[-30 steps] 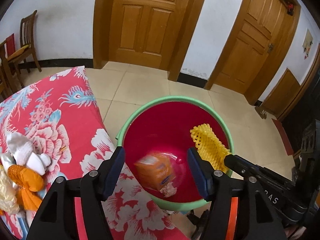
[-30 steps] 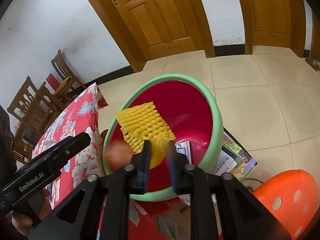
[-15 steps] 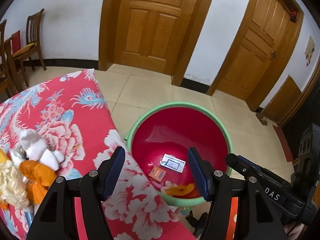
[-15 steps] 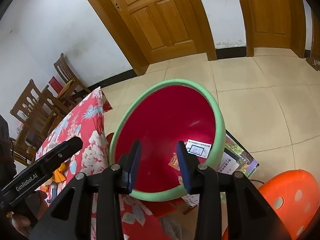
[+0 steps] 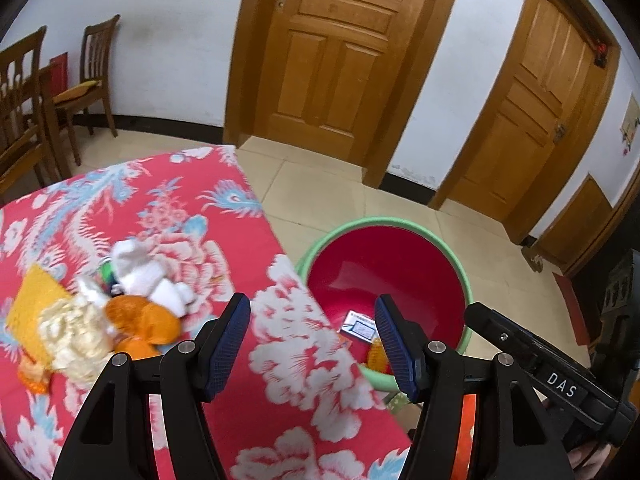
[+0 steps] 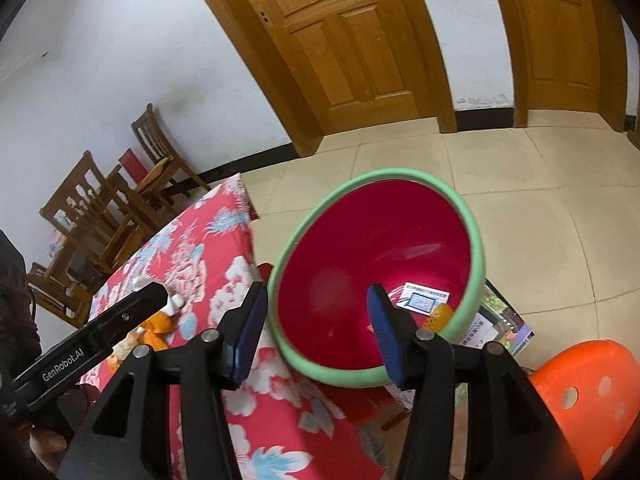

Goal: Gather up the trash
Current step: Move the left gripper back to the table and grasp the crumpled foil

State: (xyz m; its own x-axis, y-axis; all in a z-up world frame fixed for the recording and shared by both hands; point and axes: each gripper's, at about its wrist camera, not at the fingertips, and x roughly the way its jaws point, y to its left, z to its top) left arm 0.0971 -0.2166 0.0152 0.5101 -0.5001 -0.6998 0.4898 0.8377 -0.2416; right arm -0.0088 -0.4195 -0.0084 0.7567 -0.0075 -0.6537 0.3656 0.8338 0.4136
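While the trash pile (image 5: 100, 312) lies heaped on the bench (image 5: 168, 208), white tissue wads, orange peel, a yellow piece and a pale crumpled wrapper bunched together on the red floral cloth, the basin (image 5: 464, 284) stands on the floor just beside the bench's edge, green-rimmed and red inside. In its bottom lie a white printed card (image 6: 424, 298) and a yellow scrap of foam netting (image 6: 438, 316), close together. The left claw (image 5: 312, 340) hangs above the bench edge with its blue-padded jaws spread wide and nothing between them. The right claw (image 6: 316, 328) is over the basin's near rim, likewise wide apart and empty. An orange stool (image 6: 580, 400) with round holes sits near the basin, printed papers (image 6: 500, 324) lie under it, and wooden chairs (image 6: 100, 208) and two wooden doors (image 5: 332, 60) line the wall.
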